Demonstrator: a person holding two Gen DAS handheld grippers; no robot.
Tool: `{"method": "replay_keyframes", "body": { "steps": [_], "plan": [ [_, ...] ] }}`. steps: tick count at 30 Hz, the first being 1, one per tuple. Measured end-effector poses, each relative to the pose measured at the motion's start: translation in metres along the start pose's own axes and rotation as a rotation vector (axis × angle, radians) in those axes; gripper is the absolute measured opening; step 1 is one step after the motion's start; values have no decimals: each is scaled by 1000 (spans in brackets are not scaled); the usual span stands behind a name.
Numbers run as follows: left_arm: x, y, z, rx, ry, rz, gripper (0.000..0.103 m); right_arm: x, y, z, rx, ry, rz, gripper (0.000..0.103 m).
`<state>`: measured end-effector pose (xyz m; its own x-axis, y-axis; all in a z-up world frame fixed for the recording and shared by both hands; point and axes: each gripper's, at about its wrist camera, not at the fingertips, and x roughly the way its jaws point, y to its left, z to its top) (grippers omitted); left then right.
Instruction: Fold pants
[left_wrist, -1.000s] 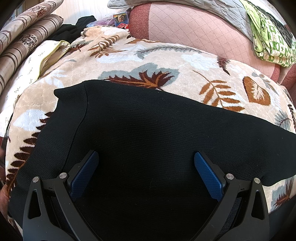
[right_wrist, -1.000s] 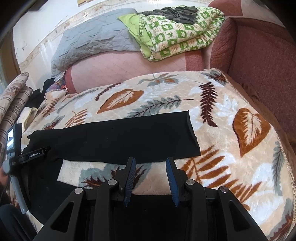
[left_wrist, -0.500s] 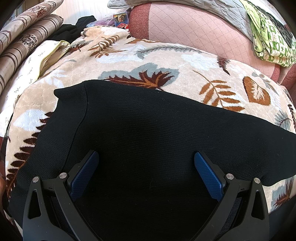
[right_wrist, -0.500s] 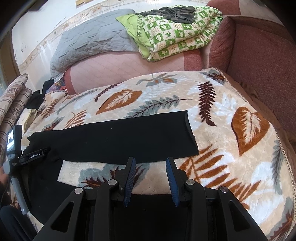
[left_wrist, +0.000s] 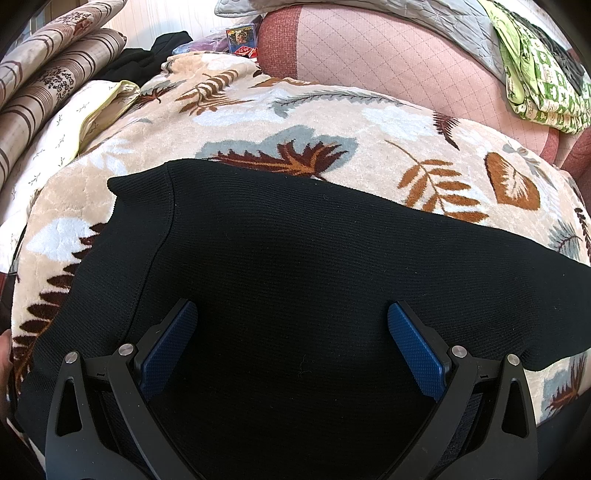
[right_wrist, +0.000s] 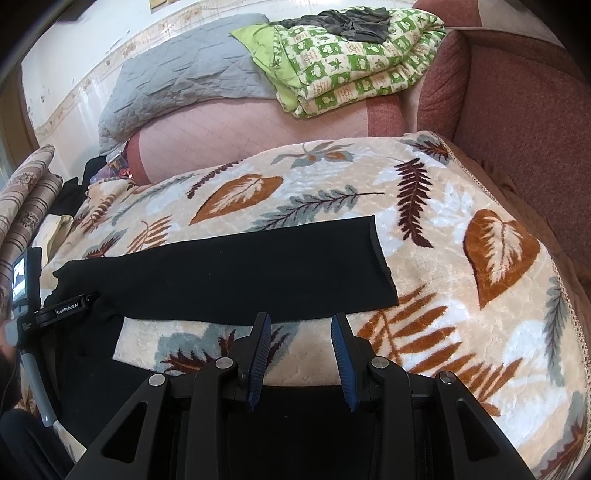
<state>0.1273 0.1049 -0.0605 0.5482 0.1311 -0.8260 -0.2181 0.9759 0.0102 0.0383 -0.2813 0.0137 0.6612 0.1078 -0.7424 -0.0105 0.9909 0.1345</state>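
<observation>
- A leaf-print blanket (right_wrist: 461, 332) covers the whole bed, cream with brown, rust and grey fronds; a dull red sofa arm (right_wrist: 517, 129) rises at 2 o'clock in the right wrist view.
- A pink quilted cushion (left_wrist: 388, 66) runs along the far edge at 12 o'clock, with a grey quilt (right_wrist: 177, 85) and a folded green patterned quilt (right_wrist: 354, 70) piled on it.
- Striped bolsters (left_wrist: 48, 74) lean at 10 o'clock in the left wrist view.
- The black pants (left_wrist: 295, 266) lie flat on the blanket. In the right wrist view one leg stretches from 9 o'clock towards the centre, its cut hem (right_wrist: 380, 258) ending just past 12 o'clock of the fingers; a second dark stretch of cloth lies below at 6 o'clock, with a strip of blanket between the two.
- The left gripper (left_wrist: 291, 325) hangs over the wide upper part of the pants, jaws spread far apart, nothing pinched; black cloth fills the whole gap and reaches on towards 12 o'clock.
- The right gripper (right_wrist: 301, 332) has its jaws partly apart, gripping nothing; bare blanket shows between the tips, and the far leg's near edge lies just beyond them at 12 o'clock.
</observation>
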Motion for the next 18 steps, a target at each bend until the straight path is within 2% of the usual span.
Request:
{"method": "replay_keyframes", "body": {
  "steps": [18],
  "plan": [
    [0,0,0,0,0,0,103,-1,1,1,15,-11,6,32]
  ]
}}
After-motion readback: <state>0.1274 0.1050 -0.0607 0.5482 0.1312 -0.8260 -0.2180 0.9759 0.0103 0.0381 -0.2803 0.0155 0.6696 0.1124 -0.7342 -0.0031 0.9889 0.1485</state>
